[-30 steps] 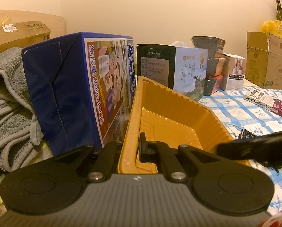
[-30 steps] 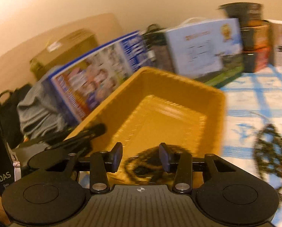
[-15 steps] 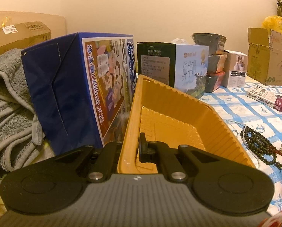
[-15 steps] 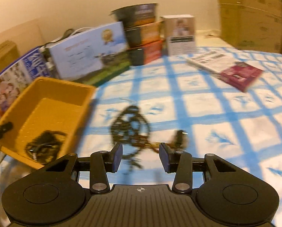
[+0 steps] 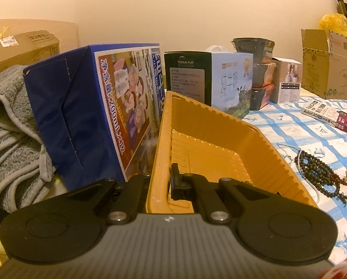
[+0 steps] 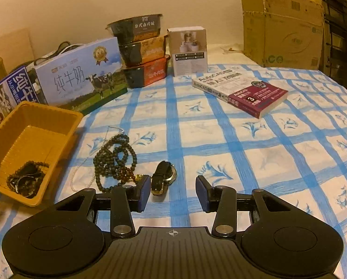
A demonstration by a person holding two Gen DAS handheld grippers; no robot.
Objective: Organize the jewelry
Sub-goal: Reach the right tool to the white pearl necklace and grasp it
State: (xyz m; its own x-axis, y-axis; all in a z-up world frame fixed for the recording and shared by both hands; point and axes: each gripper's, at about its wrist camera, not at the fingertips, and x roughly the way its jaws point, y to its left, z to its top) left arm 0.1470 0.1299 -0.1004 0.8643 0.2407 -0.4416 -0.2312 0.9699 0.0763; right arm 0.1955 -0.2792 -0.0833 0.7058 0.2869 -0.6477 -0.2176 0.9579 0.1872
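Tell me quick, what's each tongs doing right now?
Left tongs: shut on the ribbed yellow plastic tray wall.
Right tongs: open, holding nothing.

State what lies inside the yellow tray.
A dark bead bracelet lies in the yellow tray, in its near corner. What lies beneath the tangle is hidden.

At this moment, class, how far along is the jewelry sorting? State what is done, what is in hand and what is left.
Done: one dark bead piece lies in the yellow tray. In hand: the left gripper is shut on the tray's rim; the right gripper is open and empty above the cloth. Left: the bead necklace, a thin pale strand and the watch lie outside the tray.
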